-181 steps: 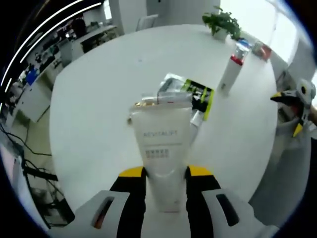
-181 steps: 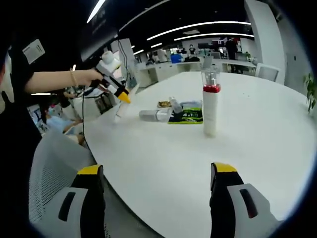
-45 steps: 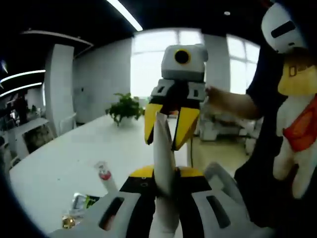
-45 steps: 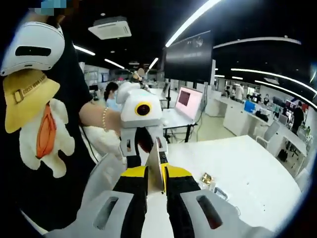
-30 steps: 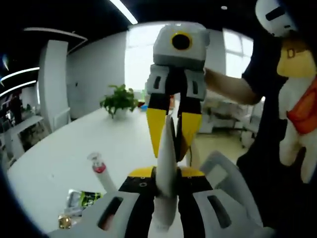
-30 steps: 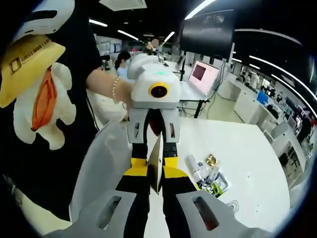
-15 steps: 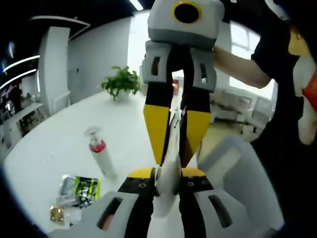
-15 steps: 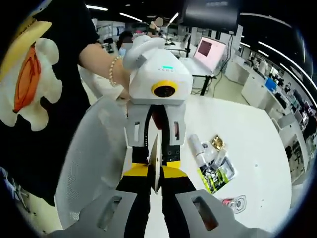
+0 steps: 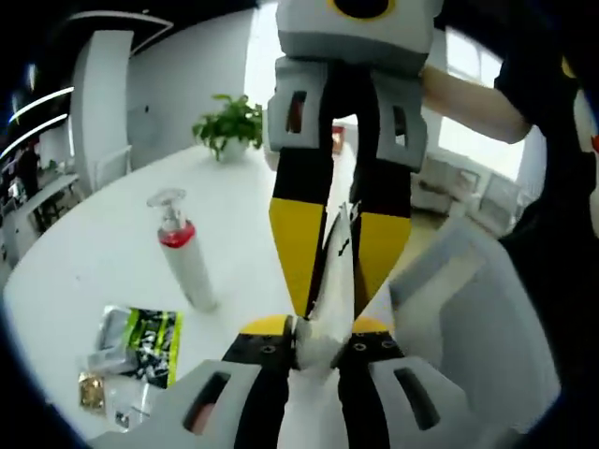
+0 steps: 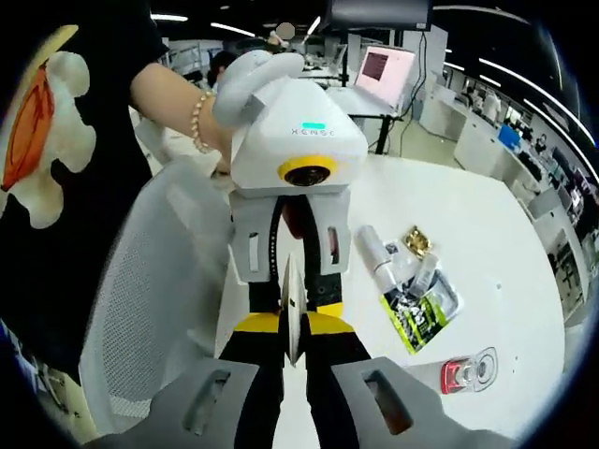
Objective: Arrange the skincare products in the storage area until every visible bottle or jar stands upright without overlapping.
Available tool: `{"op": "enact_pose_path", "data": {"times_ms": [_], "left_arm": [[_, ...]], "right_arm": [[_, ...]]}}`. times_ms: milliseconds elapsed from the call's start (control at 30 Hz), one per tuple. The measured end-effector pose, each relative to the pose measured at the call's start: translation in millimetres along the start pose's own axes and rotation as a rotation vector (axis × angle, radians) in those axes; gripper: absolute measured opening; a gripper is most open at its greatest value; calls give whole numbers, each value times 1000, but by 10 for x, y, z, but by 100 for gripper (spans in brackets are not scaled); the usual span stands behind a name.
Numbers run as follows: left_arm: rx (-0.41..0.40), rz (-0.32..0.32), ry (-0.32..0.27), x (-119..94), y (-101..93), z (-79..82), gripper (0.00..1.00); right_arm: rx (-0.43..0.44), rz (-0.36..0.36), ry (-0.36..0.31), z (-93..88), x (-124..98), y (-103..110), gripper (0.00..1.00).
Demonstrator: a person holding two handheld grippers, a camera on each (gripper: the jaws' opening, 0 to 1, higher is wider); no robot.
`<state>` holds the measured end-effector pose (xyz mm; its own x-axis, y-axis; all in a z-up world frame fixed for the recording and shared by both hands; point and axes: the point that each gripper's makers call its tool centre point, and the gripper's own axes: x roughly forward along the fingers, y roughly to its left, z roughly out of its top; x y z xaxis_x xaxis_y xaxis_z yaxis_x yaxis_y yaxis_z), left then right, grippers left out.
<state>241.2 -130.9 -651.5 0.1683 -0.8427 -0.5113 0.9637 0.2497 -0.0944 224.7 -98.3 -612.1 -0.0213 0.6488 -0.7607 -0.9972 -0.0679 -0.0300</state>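
The white tube (image 9: pixel 323 309) is held in the air above the table's edge, pinched from both ends. The left gripper (image 9: pixel 316 334) is closed on its lower end; the right gripper (image 10: pixel 293 329) is closed on its flat edge (image 10: pixel 293 309). On the white table (image 9: pixel 84 262) a pump bottle (image 9: pixel 182 257) stands upright, near a green packet (image 9: pixel 150 341) and small tubes (image 10: pixel 393 257) lying flat.

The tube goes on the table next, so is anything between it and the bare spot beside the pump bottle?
Nothing visible. The tube, clamped by left gripper and right gripper, hangs by the chair; bare table lies beside the pump bottle.
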Motion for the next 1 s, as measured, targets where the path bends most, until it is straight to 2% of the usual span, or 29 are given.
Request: {"op": "enact_pose_path", "data": {"times_ms": [333, 767, 800, 833, 1000], "left_arm": [[-13, 3, 19, 55, 10, -100, 17], [-50, 12, -36, 30, 66, -124, 20], [-53, 17, -27, 29, 76, -149, 20], [-45, 30, 7, 18, 96, -223, 21], [-44, 35, 4, 7, 83, -266, 19]], "right_arm": [[14, 12, 14, -82, 75, -22, 6], [20, 13, 0, -52, 90, -68, 7], [18, 13, 2, -50, 91, -72, 7], [16, 13, 5, -50, 92, -77, 7], [8, 18, 5, -45, 99, -94, 7]]}}
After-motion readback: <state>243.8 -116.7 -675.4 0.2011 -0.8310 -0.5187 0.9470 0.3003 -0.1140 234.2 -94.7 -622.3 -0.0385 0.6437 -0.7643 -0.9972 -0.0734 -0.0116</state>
